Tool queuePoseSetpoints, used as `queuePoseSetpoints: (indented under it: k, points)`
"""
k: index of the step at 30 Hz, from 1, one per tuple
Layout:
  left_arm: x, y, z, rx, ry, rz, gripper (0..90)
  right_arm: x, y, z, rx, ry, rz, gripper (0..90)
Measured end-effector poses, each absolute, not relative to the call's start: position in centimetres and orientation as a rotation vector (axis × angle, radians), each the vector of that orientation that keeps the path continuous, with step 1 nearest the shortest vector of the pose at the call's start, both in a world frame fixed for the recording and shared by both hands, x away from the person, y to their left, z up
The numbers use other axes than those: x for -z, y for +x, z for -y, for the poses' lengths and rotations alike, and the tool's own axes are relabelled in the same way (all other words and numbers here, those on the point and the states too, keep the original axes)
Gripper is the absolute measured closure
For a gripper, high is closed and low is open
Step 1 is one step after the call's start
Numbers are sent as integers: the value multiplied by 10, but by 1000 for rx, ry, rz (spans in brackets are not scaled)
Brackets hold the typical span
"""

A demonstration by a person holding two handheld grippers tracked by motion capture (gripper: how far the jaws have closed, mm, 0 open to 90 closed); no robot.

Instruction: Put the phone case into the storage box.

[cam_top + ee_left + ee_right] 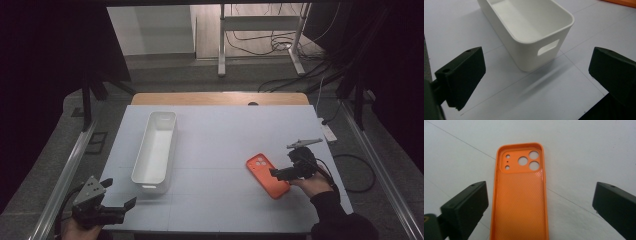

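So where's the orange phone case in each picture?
High view: the orange phone case lies right of centre on the white table, just ahead of the right gripper.
Left gripper view: only an orange sliver at the top right corner.
Right gripper view: centre, inside up, between open jaws.
Shared landmark: the white table, with the white bin in two views.

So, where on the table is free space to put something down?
Free: the wide strip between the white bin and the orange phone case, and the far edge behind both. Crowded: around the case, where the open right gripper is.
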State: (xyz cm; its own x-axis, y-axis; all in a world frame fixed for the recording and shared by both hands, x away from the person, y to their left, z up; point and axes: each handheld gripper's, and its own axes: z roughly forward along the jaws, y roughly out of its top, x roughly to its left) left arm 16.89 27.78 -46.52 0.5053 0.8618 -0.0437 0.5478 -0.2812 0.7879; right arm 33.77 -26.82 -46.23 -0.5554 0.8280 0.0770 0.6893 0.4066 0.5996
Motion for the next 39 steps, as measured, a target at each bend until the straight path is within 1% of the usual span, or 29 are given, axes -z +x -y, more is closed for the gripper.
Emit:
queuePoseSetpoints:
  k: [8,18,25,39]
  points:
    - [465,169,-277,-513,1972,-1153,17,467,334,275,-879,1360,-2399,0]
    - [465,169,-277,-514,1977,-1148,16,480,336,272,-856,1362,-2416,0]
    - [465,169,-280,-501,1958,-1156,16,493,339,275,-797,1371,-2447,0]
    - [465,169,-280,-498,1955,-1154,16,510,344,270,-667,1397,-2523,0]
